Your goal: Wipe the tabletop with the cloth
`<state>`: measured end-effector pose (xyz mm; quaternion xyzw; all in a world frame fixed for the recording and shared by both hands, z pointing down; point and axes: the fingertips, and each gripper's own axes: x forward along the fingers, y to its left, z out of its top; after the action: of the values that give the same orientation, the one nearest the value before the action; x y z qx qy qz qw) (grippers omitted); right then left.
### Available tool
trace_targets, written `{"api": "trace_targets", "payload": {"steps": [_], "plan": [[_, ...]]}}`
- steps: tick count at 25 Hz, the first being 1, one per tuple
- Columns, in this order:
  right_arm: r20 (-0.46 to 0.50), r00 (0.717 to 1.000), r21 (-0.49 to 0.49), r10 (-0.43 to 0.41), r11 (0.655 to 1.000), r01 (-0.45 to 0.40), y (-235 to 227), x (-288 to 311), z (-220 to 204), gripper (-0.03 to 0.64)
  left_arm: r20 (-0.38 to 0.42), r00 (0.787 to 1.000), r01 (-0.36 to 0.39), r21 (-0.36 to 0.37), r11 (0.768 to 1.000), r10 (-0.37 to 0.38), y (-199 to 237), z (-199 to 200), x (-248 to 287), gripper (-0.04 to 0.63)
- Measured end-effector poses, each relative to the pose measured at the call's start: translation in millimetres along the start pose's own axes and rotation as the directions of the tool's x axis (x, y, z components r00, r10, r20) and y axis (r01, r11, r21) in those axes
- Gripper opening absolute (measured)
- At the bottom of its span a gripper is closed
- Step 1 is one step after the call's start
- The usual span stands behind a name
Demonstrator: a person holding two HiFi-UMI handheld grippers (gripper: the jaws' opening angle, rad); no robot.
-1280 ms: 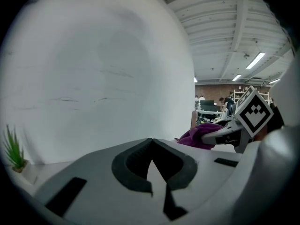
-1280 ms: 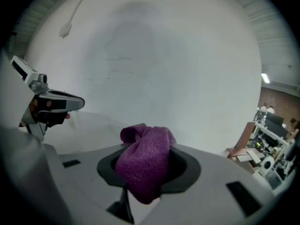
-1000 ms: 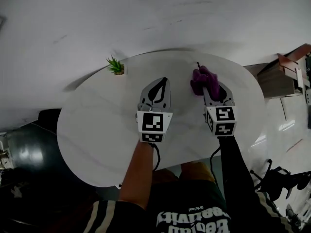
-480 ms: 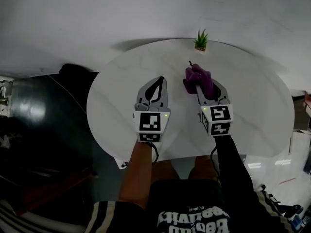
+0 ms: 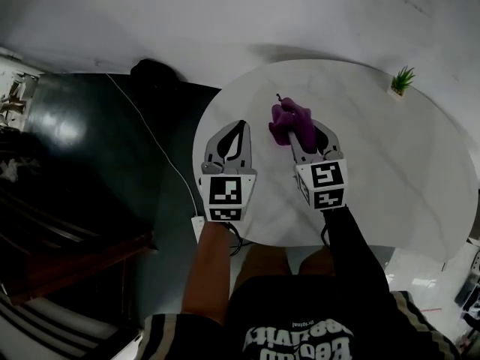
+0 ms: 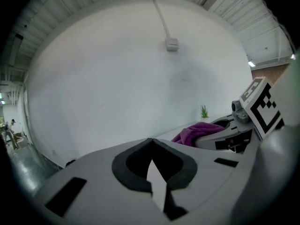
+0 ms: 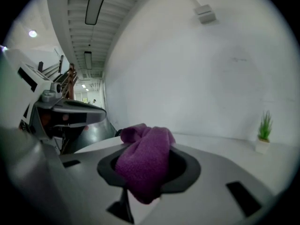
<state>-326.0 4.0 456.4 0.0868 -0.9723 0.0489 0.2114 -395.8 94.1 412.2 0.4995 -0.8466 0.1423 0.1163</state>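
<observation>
A purple cloth is bunched up over the white marble tabletop. My right gripper is shut on it; in the right gripper view the cloth hangs out from between the jaws. My left gripper is to the left of the cloth, near the table's left edge, shut with nothing in it. The left gripper view shows its jaws met at the tip, with the cloth and the right gripper off to the right.
A small potted plant stands at the table's far right edge. Left of the table lies dark floor with a white cable running to a box by the table's edge. A white wall is behind.
The view has swung left: the table and the plant now lie further right, and dark floor fills the left. Both grippers keep their places over the table, the right one still holding the cloth.
</observation>
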Motion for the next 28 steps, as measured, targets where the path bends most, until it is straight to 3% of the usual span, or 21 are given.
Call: {"api": "trace_targets", "payload": {"steps": [7,13,21,28], "plan": [[-0.047,0.986,-0.038,0.162,0.986,-0.164,120,62,-4,0.138,-0.044,0.99,-0.134,-0.05,0.99,0.132,100,-46,-52,0.0],[-0.141,0.949,-0.051,0.283,0.955,-0.292,197,87,-39,0.137,-0.095,0.977,-0.199,-0.088,0.976,0.191,135,-84,-90,0.0],[-0.177,0.96,-0.053,0.216,0.972,-0.228,184,79,-54,0.138,-0.089,0.981,-0.183,-0.102,0.978,0.174,131,-91,-99,0.0],[-0.203,0.976,-0.038,0.073,0.996,-0.082,110,47,-67,0.138,-0.068,0.996,-0.064,-0.114,0.991,0.056,75,-77,-68,0.0]]}}
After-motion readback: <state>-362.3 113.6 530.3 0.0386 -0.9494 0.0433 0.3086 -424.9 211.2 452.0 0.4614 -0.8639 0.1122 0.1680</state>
